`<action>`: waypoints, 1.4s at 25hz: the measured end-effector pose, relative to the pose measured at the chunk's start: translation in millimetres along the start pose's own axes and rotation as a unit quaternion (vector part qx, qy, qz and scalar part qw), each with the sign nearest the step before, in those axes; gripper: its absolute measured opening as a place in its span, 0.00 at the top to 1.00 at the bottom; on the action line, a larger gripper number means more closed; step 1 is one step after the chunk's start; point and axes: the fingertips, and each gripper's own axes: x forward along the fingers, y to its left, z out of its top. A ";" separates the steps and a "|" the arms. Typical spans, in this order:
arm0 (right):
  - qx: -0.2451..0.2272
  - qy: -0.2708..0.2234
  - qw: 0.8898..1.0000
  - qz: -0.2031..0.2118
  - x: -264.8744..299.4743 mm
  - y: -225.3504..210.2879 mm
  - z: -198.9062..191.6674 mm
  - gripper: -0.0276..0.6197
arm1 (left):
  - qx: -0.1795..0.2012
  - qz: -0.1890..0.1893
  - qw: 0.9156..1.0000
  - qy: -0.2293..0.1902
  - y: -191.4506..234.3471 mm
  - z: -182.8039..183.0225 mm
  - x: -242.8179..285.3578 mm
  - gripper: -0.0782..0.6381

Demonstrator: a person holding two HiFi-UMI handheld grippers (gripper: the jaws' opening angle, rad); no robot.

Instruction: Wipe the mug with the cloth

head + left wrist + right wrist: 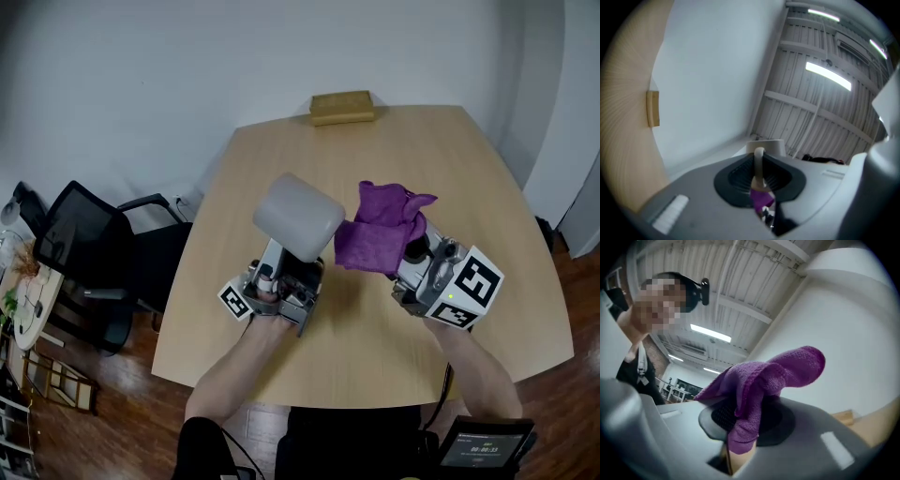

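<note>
Pinching a thin pale part of the mug [298, 216] between narrowly parted jaws, the left claw [292, 265] holds the mug just ahead of its tips, lifted above the table [441, 150]. The right claw [410, 255] is clamped on the purple cloth [380, 230], which bunches out beyond its tips and meets the mug's side, just right of the left claw.
</note>
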 end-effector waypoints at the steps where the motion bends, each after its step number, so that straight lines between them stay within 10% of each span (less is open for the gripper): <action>1: -0.022 -0.020 0.999 0.032 1.3 17.2 12.8 0.84 | 0.000 0.000 1.000 0.000 -0.1 -0.4 0.2 0.81; 6: -0.065 -0.019 0.993 0.100 11.1 68.5 25.3 0.84 | -0.011 -0.001 1.000 0.012 0.6 -9.1 3.1 0.81; 17: 0.021 0.060 0.996 -0.057 -3.3 -27.3 -27.2 0.84 | 0.016 0.001 0.999 0.034 4.5 -5.2 -3.6 0.81; 22: -0.041 -0.032 0.993 0.103 0.9 46.5 25.1 0.84 | 0.023 0.013 0.999 0.026 9.9 1.1 -7.9 0.81; 25: -0.069 -0.010 0.989 0.132 6.9 67.5 18.5 0.84 | 0.019 0.015 0.999 0.033 10.5 -2.7 -7.5 0.81; 35: 0.004 0.082 0.996 -0.026 -4.3 -24.5 -40.0 0.84 | 0.020 0.025 0.997 0.068 16.0 -11.0 -10.7 0.81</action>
